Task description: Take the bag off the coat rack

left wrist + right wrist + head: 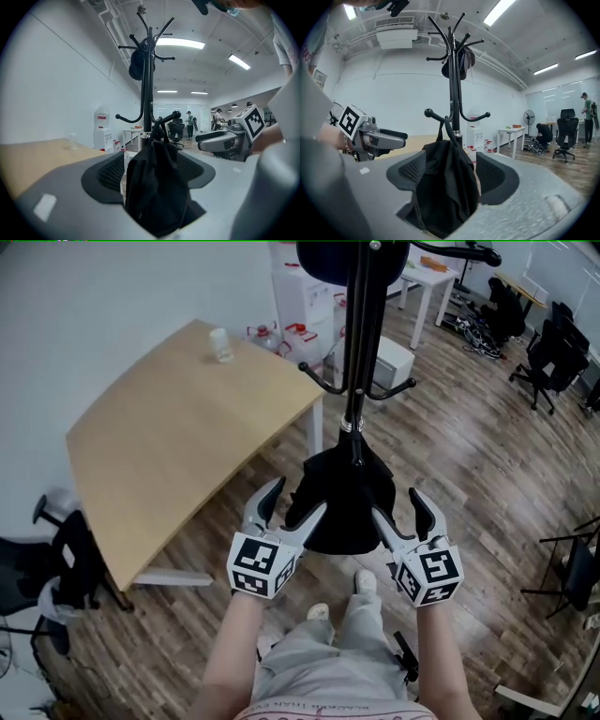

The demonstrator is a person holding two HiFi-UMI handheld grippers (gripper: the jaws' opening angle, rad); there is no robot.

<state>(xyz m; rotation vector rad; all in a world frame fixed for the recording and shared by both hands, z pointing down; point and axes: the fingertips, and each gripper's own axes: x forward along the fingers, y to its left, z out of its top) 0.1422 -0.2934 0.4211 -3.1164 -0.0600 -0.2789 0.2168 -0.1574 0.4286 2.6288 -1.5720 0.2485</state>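
A black bag (342,507) hangs by its strap from a low hook of the black coat rack (354,362). My left gripper (289,512) is open at the bag's left side, and my right gripper (403,515) is open at its right side. In the left gripper view the bag (157,187) sags between the spread jaws of the left gripper (152,173), its strap over the hook (172,115). The right gripper view shows the same bag (443,187) between the open jaws of the right gripper (450,176). A second dark item (459,61) hangs near the rack's top.
A light wooden table (178,427) stands left of the rack. Black office chairs (553,357) and a white table (427,282) are at the back right, with another chair (56,568) at the left edge. The person's feet (342,596) stand by the rack's base. People (190,123) are far off.
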